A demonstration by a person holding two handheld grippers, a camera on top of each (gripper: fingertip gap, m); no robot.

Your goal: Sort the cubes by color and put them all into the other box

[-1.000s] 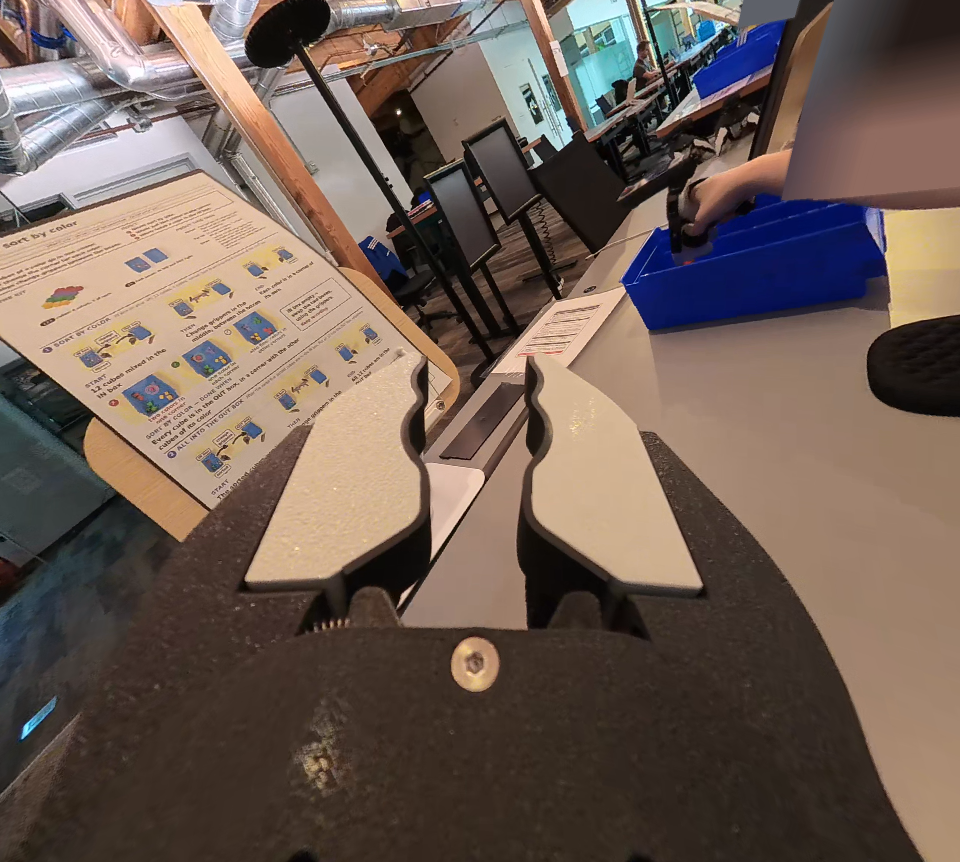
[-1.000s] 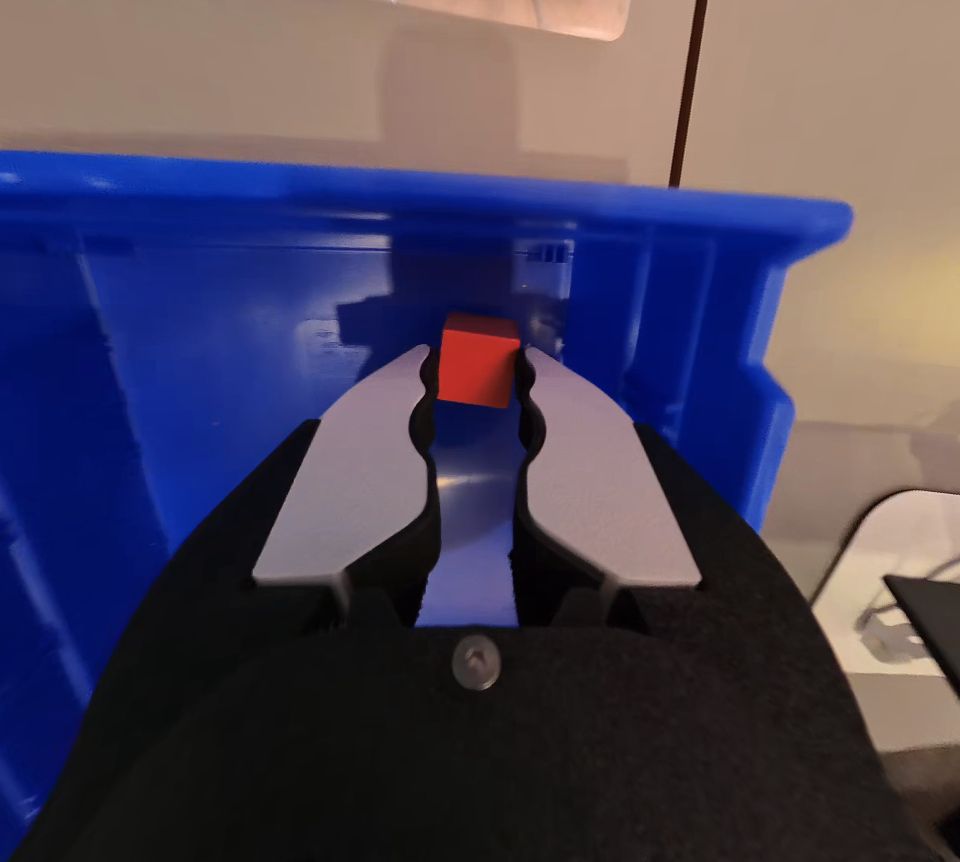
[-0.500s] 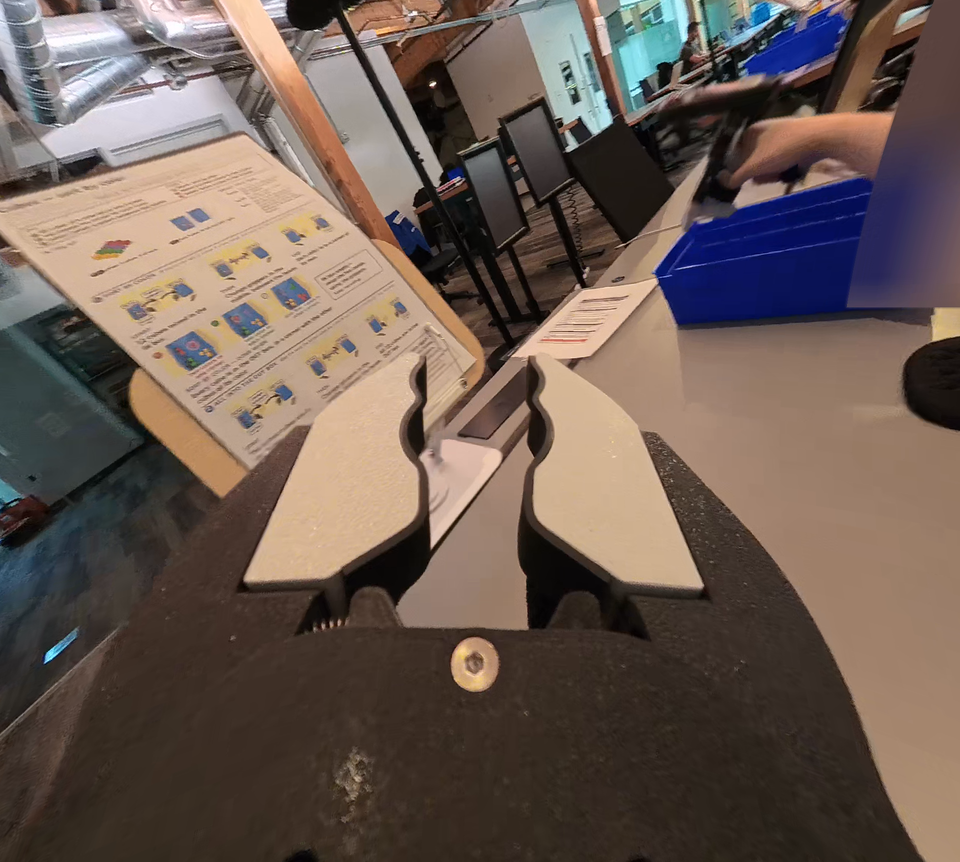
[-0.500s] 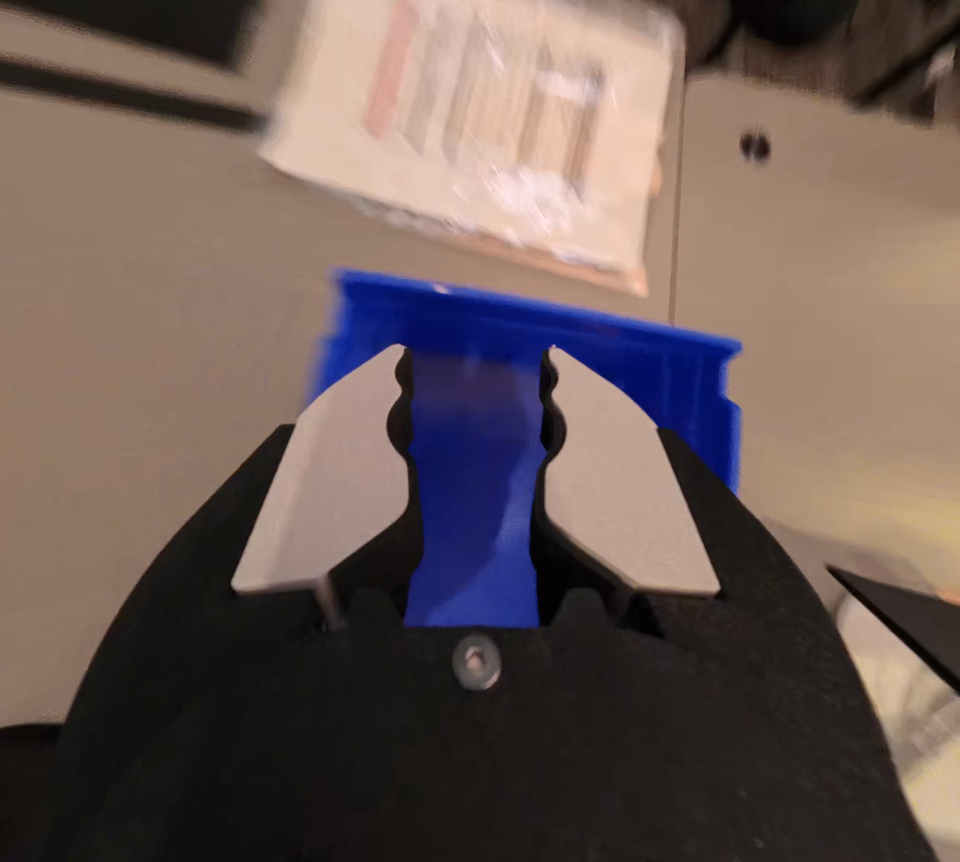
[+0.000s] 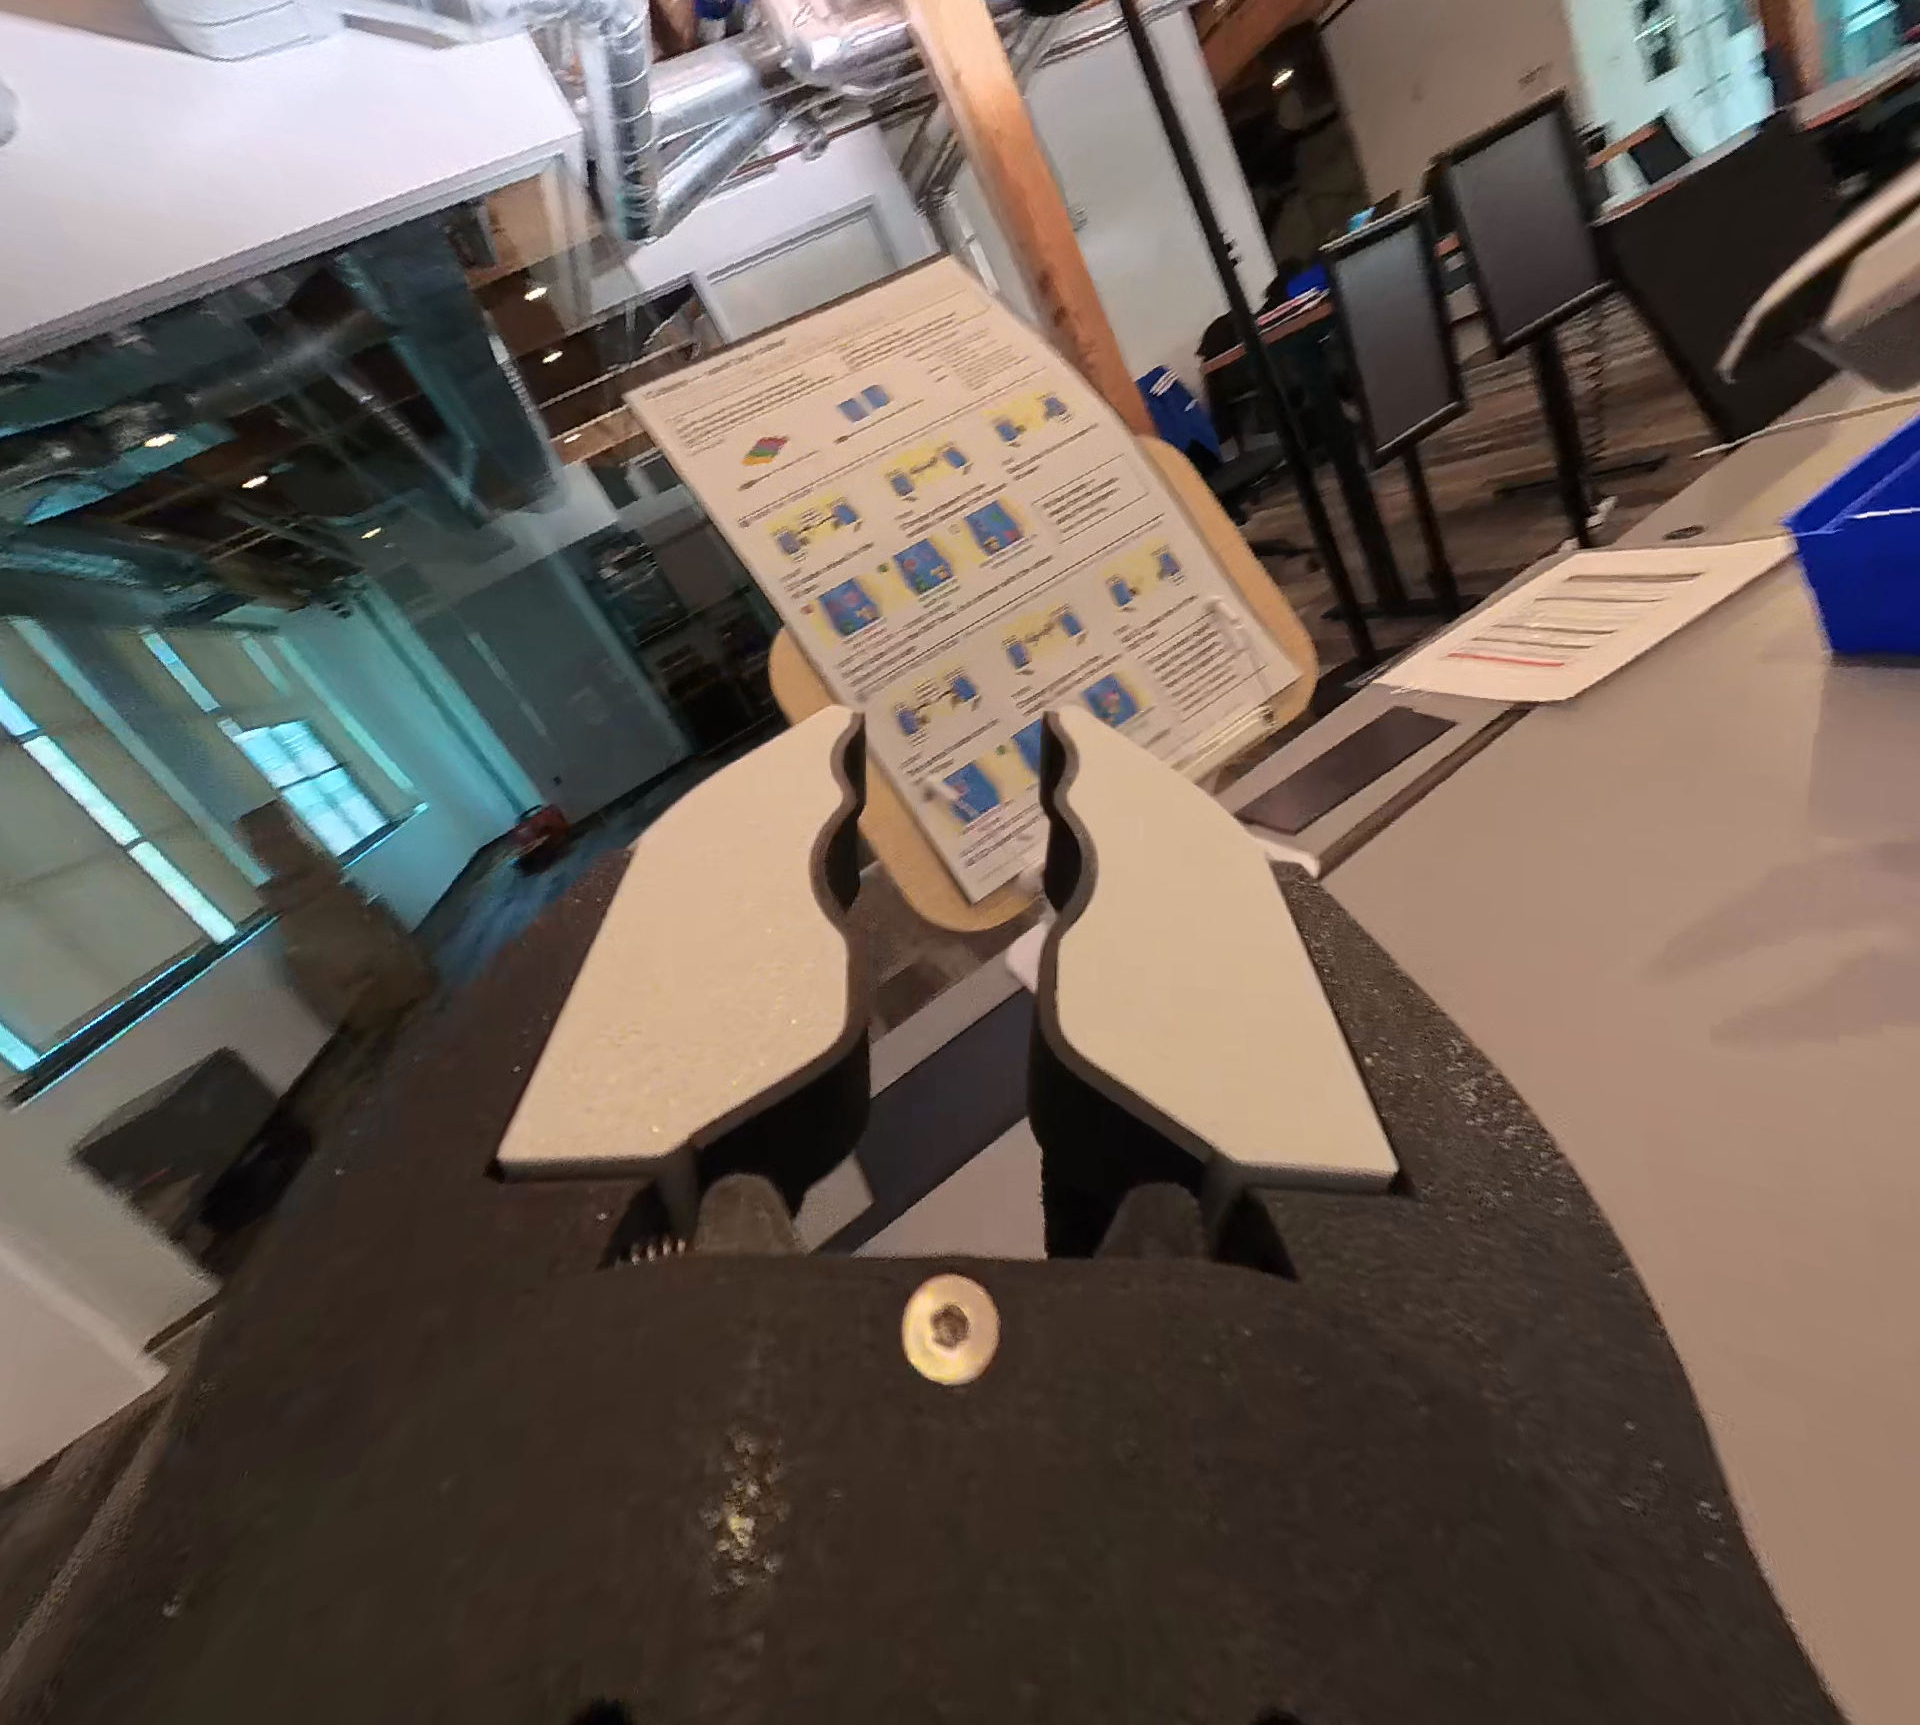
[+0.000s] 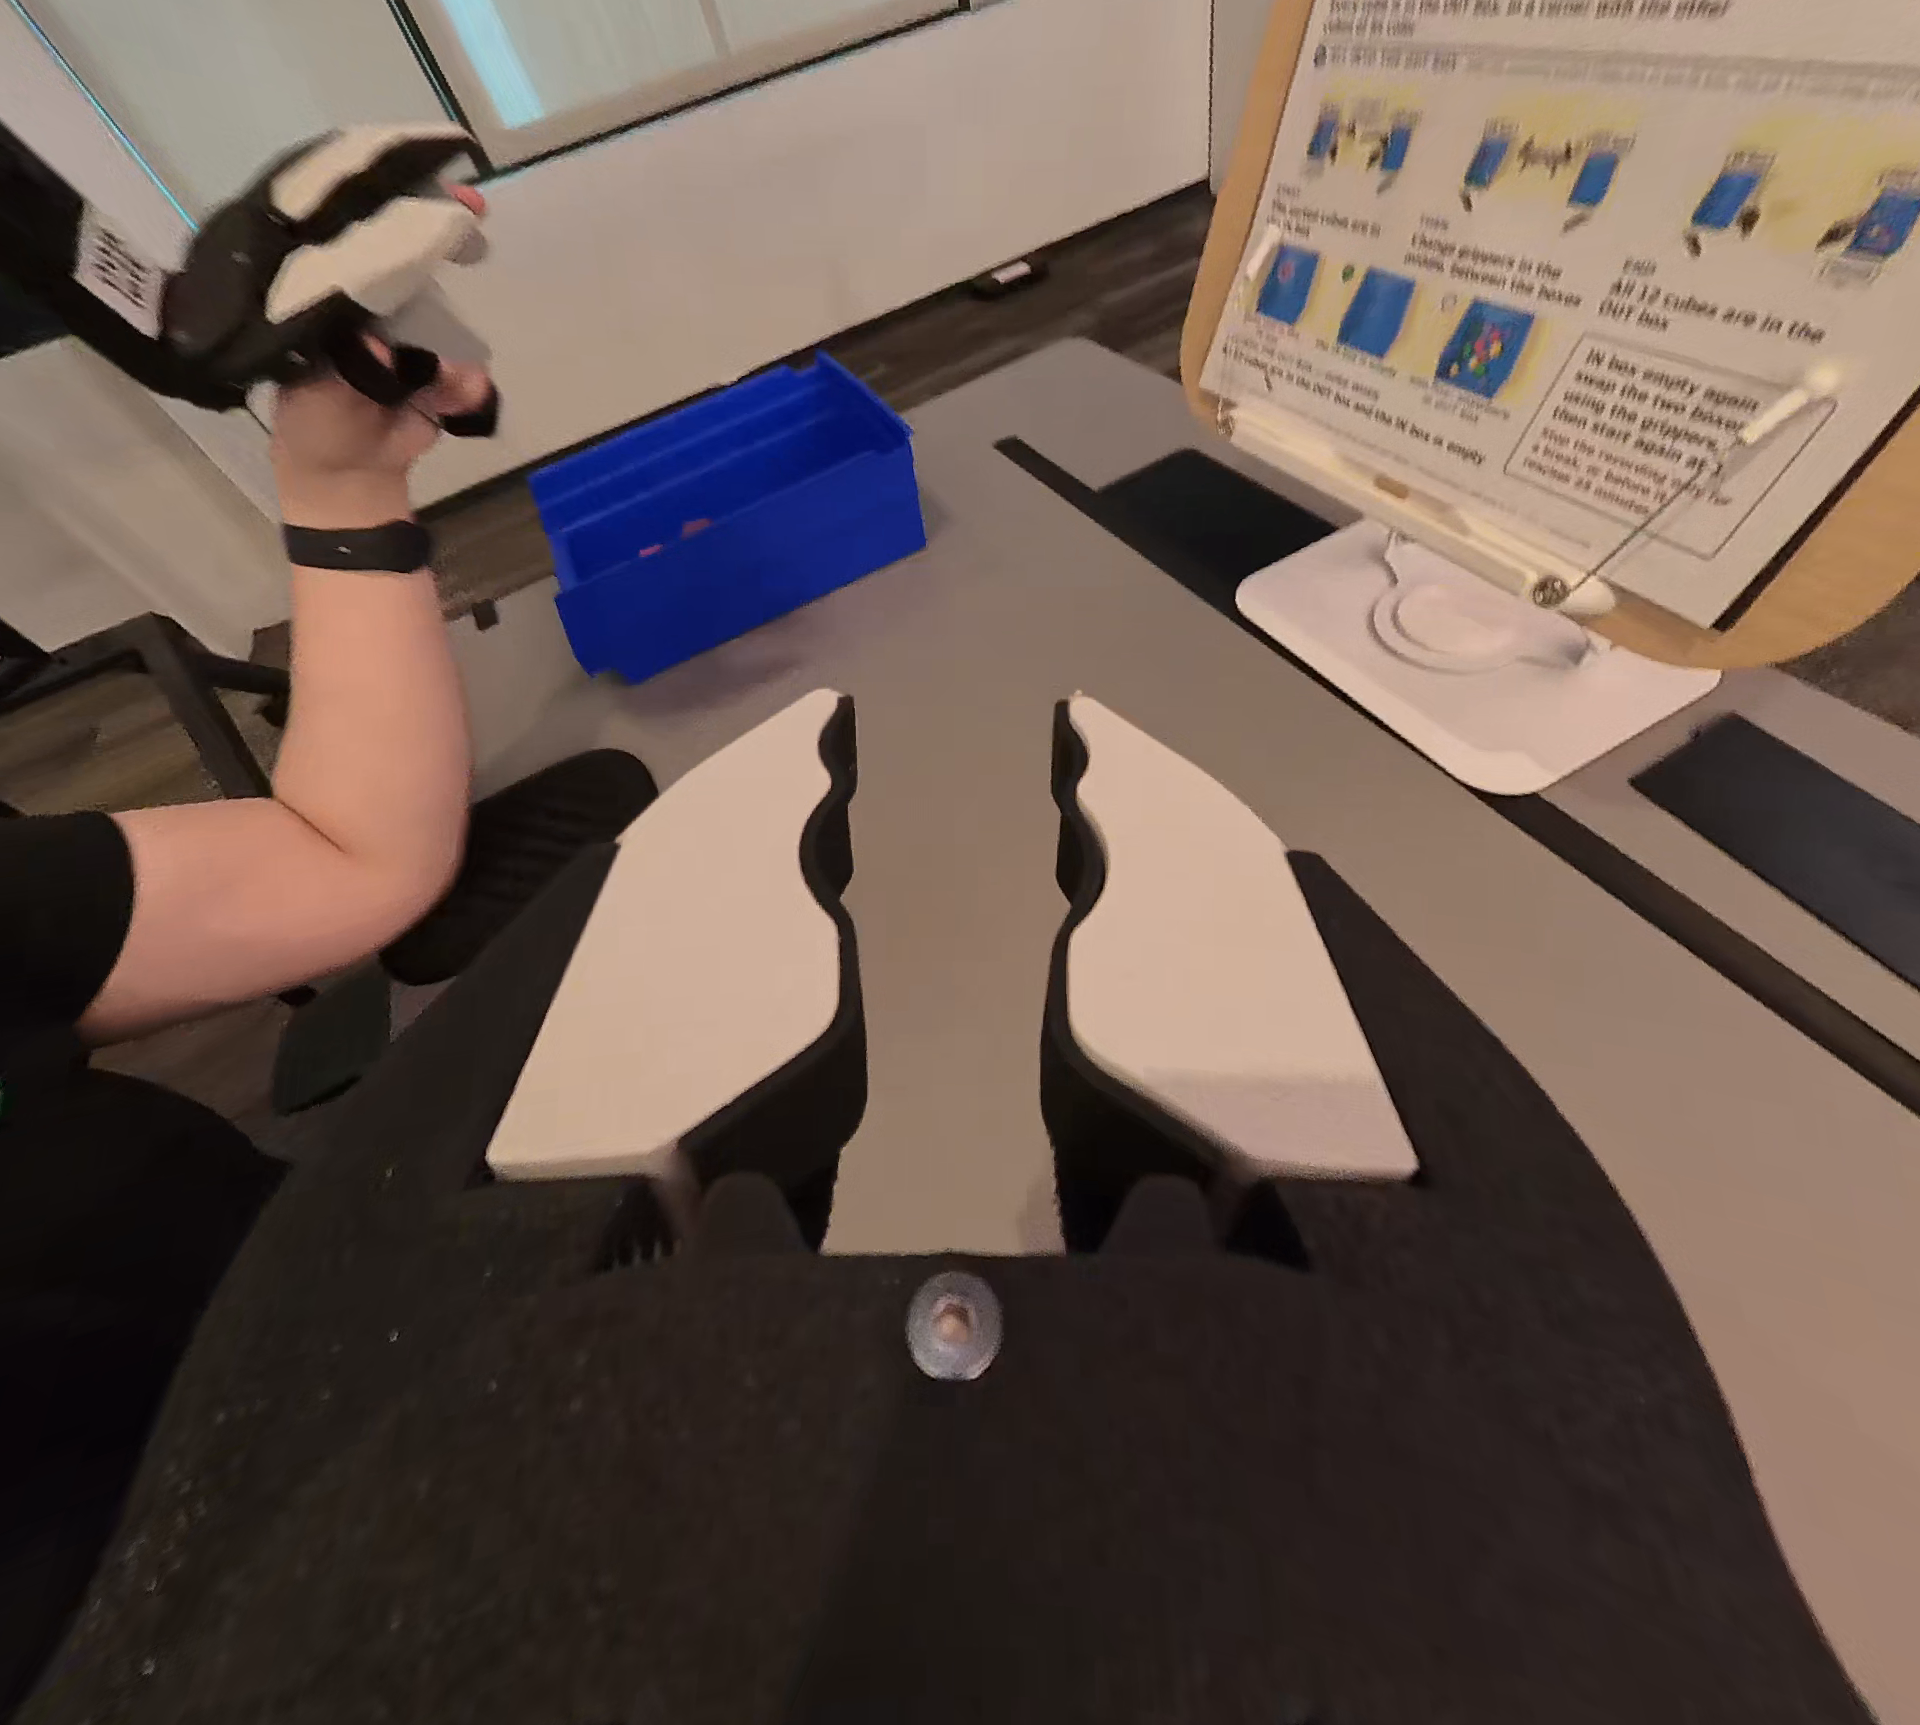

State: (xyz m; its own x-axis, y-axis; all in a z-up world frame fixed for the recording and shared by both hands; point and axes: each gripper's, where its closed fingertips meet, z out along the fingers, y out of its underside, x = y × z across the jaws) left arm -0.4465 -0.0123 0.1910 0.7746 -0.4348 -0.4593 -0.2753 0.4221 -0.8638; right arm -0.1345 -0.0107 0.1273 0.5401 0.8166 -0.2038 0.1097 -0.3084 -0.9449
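Observation:
My right gripper (image 6: 956, 709) is open and empty, held above the grey table (image 6: 966, 948). It points at a blue box (image 6: 727, 512) that stands near the table's far left edge. Small reddish shapes (image 6: 675, 529) show inside the box, too blurred to tell apart. My left gripper (image 5: 951, 730) is open and empty, tilted up off the table toward the instruction board (image 5: 966, 574). It also shows in the right wrist view (image 6: 457, 221), raised in a hand at upper left. A corner of a blue box (image 5: 1860, 574) shows at the right edge of the left wrist view.
The instruction board (image 6: 1579, 221) stands on a white base (image 6: 1455, 667) at the table's right in the right wrist view. A printed sheet (image 5: 1579, 626) lies near the blue box corner. A bare forearm (image 6: 353, 792) crosses the left side. Black strips (image 6: 1787, 834) run along the table.
My right gripper let go of the red cube in the box, pulled out and swung round over the table. My left gripper swung left and tilted up.

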